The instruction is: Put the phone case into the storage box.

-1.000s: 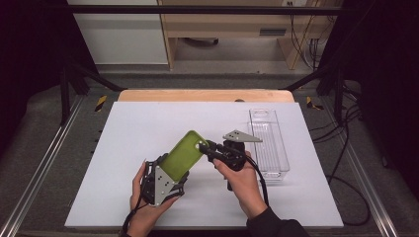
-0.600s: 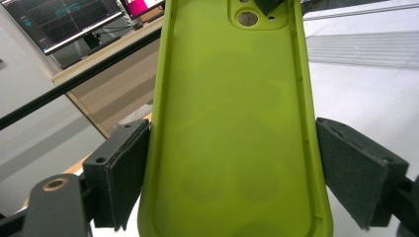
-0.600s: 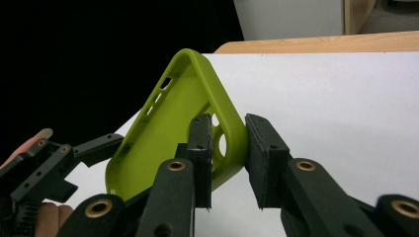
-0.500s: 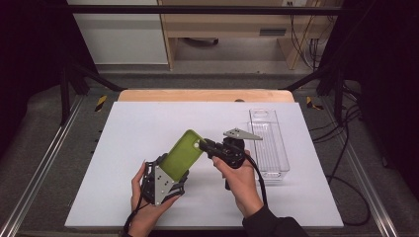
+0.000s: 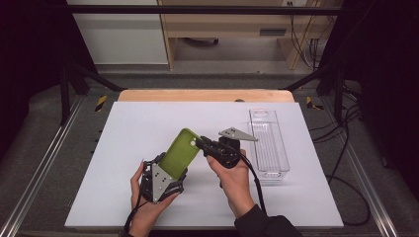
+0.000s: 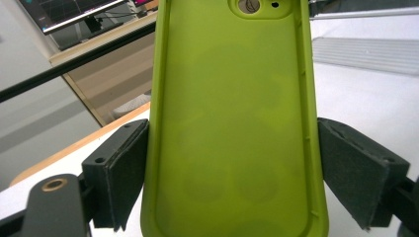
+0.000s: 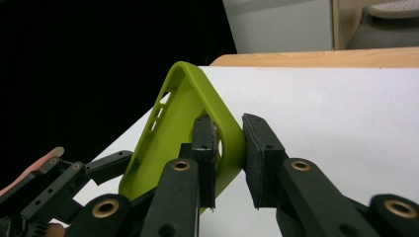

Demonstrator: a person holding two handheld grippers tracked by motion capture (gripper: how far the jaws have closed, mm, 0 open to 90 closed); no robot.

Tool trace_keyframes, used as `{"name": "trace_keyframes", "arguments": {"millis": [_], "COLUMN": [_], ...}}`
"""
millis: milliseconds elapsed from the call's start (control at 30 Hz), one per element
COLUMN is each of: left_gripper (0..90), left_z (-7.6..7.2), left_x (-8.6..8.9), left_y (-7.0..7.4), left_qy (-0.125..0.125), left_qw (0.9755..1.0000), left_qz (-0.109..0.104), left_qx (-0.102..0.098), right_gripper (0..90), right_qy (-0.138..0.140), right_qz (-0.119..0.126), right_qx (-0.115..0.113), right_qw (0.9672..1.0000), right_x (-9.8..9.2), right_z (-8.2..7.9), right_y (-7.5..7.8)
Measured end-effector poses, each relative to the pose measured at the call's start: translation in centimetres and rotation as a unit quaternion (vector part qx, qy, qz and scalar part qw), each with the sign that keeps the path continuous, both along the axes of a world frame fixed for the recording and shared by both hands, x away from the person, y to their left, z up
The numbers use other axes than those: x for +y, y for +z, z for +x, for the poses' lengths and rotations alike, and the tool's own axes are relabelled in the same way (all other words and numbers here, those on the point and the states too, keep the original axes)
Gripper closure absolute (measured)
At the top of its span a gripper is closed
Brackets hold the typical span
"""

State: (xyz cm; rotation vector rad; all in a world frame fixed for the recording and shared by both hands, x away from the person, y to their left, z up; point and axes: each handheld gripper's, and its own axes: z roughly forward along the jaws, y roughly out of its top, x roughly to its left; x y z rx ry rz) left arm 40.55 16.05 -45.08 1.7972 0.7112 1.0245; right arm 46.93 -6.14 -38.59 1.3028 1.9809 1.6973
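A lime-green phone case (image 5: 180, 150) is held tilted above the white table, its camera cutout at the upper end. My left gripper (image 5: 172, 166) is shut on it across its width; both pads (image 6: 126, 173) press the case (image 6: 232, 123) on its long edges. From the right, my right gripper (image 5: 200, 143) meets the case's top corner. Its jaws have just been closing, and they now pinch the case's rim (image 7: 168, 133) between them (image 7: 230, 126). A hand holds each gripper from below.
A clear plastic tray (image 5: 269, 145) lies lengthwise on the right side of the white table top (image 5: 138, 123), just beyond the right hand. Black cables trail from both grippers toward the front edge. Metal rails run along both sides of the table.
The right gripper's tips have edged slightly left onto the case's top corner and closed on it. The left hand and the case have stayed put.
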Motion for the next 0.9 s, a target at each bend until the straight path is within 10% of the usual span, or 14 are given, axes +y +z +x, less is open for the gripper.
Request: {"name": "trace_keyframes", "arguments": {"millis": [900], "left_gripper": [12.7], "left_z": [1.4], "left_x": [1.5], "left_y": [-0.8], "left_qy": [-0.004], "left_qw": [0.9986], "left_qz": [-0.044], "left_qx": [0.03], "right_gripper": [76.5], "right_qy": [-0.009], "right_qz": [-0.033], "right_qx": [-0.026], "right_qw": [0.9991], "right_x": [2.4], "right_z": [0.6], "right_y": [0.3]}}
